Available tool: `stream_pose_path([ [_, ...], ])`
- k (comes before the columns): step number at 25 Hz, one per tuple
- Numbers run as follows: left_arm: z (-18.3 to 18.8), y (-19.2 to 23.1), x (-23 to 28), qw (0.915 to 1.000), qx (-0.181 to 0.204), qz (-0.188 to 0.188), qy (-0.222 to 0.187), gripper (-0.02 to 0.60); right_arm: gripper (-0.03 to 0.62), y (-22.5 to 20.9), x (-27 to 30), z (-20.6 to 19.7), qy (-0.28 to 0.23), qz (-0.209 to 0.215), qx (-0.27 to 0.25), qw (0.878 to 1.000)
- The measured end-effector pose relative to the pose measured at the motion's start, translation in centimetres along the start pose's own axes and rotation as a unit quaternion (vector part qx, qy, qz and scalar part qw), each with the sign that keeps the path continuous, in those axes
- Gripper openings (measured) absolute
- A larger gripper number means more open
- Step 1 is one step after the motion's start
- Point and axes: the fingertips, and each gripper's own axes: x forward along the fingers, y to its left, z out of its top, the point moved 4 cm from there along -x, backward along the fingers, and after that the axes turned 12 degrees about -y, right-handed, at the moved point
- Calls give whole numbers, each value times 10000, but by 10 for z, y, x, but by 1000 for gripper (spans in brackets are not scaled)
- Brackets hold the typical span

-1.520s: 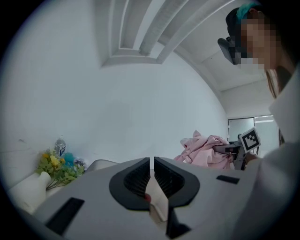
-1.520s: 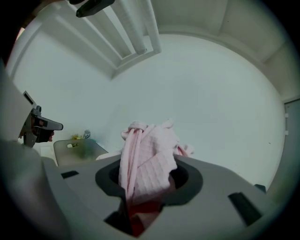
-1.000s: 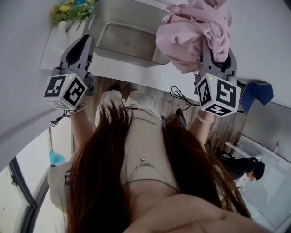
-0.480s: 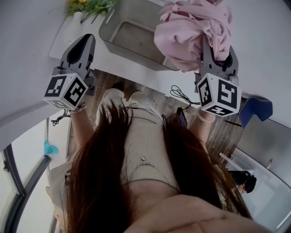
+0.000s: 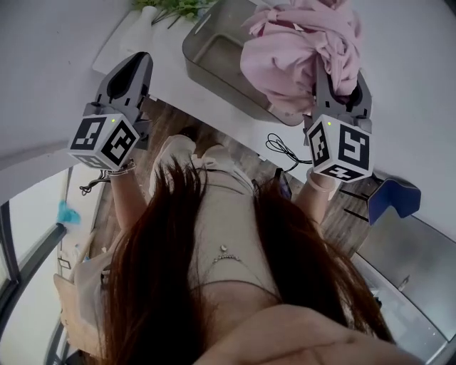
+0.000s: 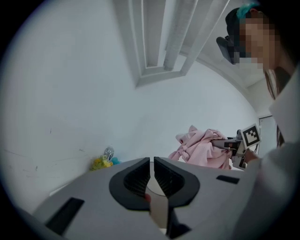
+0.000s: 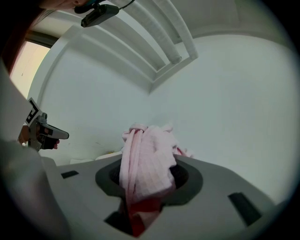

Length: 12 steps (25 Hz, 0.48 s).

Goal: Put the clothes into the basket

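A bundle of pink clothes (image 5: 299, 50) hangs bunched from my right gripper (image 5: 339, 75), which is shut on it; the cloth hides the fingertips. In the right gripper view the pink fabric (image 7: 147, 154) fills the space between the jaws of that gripper (image 7: 149, 180). My left gripper (image 5: 132, 70) is held up at the left, apart from the clothes, shut with nothing in it. In the left gripper view its jaws (image 6: 152, 176) stand almost together, and the pink bundle (image 6: 201, 150) shows off to the right. A grey rectangular tub (image 5: 214, 60) lies between the two grippers.
A bunch of yellow and green flowers (image 5: 178, 7) stands beside the tub on the white surface (image 5: 142, 36). A black cable (image 5: 285, 150) and a blue chair (image 5: 395, 196) are at the right. The person's hair and body fill the lower head view.
The head view has swung: the tub and flowers have slid right and up in the picture. Both grippers keep their places, and the right one still grips the pink clothes.
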Motion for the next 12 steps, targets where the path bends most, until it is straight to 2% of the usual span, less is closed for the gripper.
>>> stream_pose_path([
  [8,9,-3,-16,9996,80,275,9,14,170,7,9,-4,48,294,134,9995],
  [12,8,18,-20,9992,47,392,74,14,170,28,29,-15,198,456,186,9986],
])
